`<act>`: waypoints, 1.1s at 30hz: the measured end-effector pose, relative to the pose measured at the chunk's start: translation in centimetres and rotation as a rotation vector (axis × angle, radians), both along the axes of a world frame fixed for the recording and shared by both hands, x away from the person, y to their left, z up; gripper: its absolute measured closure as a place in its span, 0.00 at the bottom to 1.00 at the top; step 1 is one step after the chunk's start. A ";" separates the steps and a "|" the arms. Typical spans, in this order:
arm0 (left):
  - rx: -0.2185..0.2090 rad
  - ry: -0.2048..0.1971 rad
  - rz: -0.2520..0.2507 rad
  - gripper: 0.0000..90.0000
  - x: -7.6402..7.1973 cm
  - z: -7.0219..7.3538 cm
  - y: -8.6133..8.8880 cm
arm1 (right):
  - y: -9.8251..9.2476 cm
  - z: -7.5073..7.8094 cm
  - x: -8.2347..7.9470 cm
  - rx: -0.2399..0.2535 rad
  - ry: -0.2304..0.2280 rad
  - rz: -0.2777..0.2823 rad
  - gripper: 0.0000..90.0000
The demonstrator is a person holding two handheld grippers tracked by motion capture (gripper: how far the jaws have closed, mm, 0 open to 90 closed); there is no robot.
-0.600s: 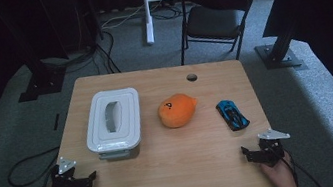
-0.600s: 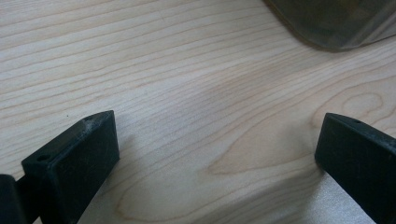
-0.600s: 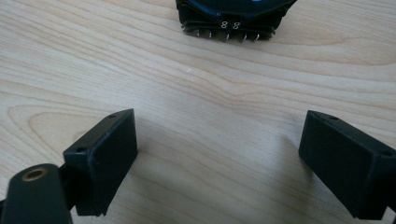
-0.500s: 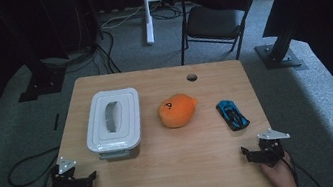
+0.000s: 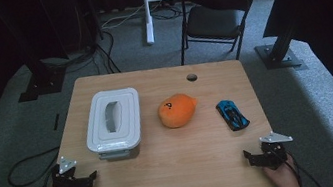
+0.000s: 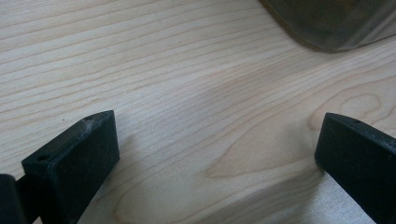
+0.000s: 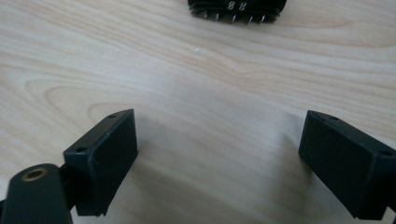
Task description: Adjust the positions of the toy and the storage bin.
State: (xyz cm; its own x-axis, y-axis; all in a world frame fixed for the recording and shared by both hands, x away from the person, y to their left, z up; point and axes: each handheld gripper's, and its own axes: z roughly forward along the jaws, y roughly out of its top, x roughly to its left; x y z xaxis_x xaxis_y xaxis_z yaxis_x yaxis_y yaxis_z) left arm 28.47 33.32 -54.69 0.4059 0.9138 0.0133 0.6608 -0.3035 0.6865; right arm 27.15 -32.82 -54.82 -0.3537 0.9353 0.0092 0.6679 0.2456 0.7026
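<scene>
Left gripper (image 5: 91,176) at near left table (image 5: 177,173) corner, jaws spread wide, nothing between them, only bare wood. Right gripper (image 5: 249,155) at near right corner, likewise released and empty. White lidded box (image 5: 113,123) on table's left half, just ahead of left gripper; lid on, contents hidden. Orange plush (image 5: 176,110) mid-table. Blue toy car (image 5: 232,114) right of plush, ahead of right gripper, apart from it.

The high view looks forward and down over the whole worktop (image 5: 176,168) from above its near edge. Each gripper view sits low and close over that worktop's wood, the left probably facing the white box (image 5: 113,123).
</scene>
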 end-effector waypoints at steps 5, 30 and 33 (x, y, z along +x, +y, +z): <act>0.000 0.000 -0.008 0.00 0.0 0.0 0.0 | 0.3 0.3 -0.3 -0.004 0.012 -0.009 0.14; -0.001 0.000 -0.014 0.00 0.0 0.0 0.0 | 1.5 3.9 4.5 0.053 -0.059 -0.023 0.13; -0.001 0.000 -0.013 0.00 0.0 0.0 0.0 | 1.7 4.0 5.2 0.048 -0.068 -0.028 0.13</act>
